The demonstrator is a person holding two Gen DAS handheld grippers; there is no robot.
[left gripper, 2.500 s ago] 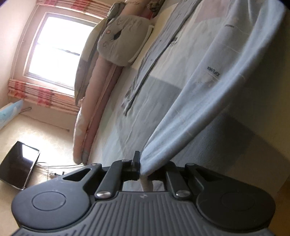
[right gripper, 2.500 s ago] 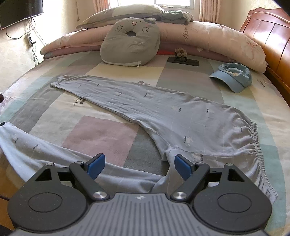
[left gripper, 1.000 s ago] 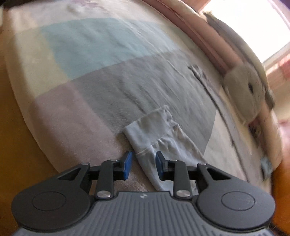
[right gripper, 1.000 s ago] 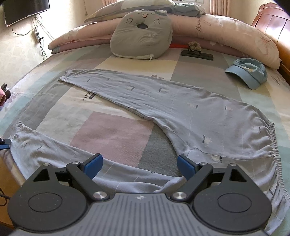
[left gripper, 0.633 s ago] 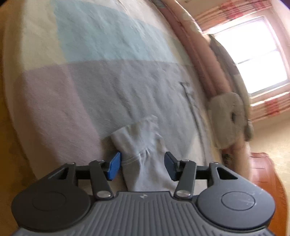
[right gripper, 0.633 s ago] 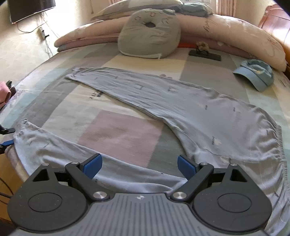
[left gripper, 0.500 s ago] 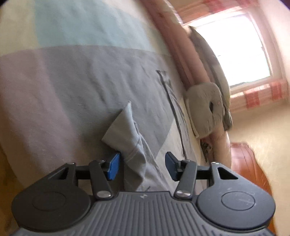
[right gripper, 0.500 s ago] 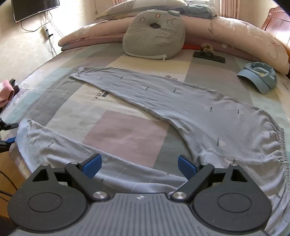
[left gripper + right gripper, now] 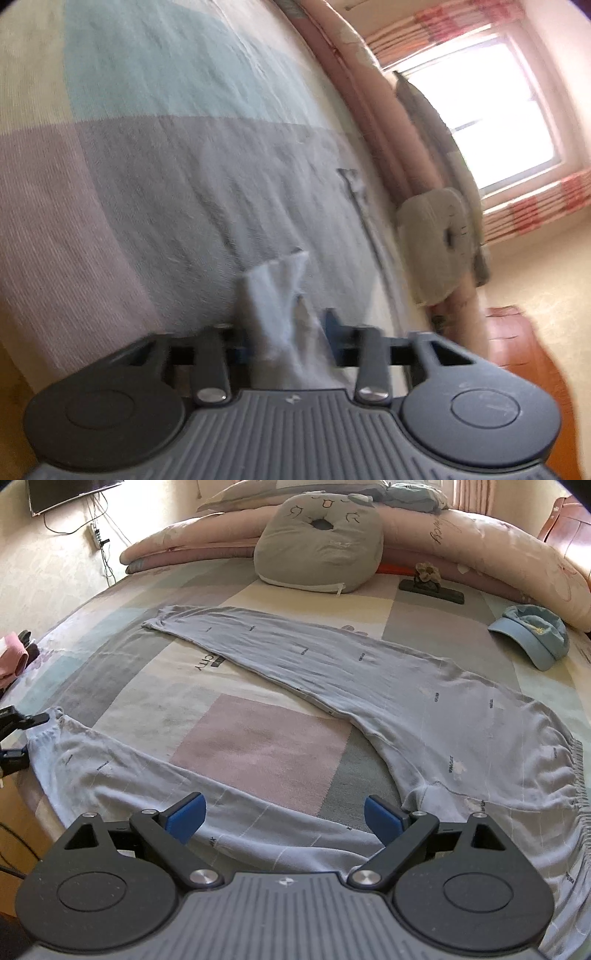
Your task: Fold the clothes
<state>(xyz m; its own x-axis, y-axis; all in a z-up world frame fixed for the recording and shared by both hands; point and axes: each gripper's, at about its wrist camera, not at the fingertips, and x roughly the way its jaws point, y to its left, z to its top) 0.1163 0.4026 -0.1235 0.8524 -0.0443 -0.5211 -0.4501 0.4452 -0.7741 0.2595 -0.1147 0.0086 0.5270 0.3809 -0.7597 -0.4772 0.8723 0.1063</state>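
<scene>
**Across the patchwork bed: trousers spread, one cuff in the jaws**

Across the bedspread, with its blocks of pink, grey, cream and pale blue, lies a pair of light blue-grey trousers, legs splayed into a wide V. Far leg stretched toward the upper left, cuff close to the grey cat-face cushion. Near leg running along the bed's front edge to the left, cuff at the far left rim. Elastic waistband bunched at the right.

Small dark printed marks scattered over the fabric, too small to read with confidence. On the bedspread beside the far leg, upside-down lettering, of which only "CITY" can be made out. On the long pink bolster behind, a cursive word, not legible.

Left gripper at the cuff of the near leg, jaws closing, bunched cloth standing up between the blue pads; blurred, so cannot tell for certain whether the pads already press on it. Seen also at the far left edge of the right wrist view, touching that cuff.

Right gripper low over the crotch end of the near leg, jaws spread wide, nothing pinched, cloth lying flat beneath.

Near the right edge of the bed, a blue cap. Between cap and cushion, a dark flat stand bearing a small ornament. On the wall at upper left, a television with trailing cables.
</scene>
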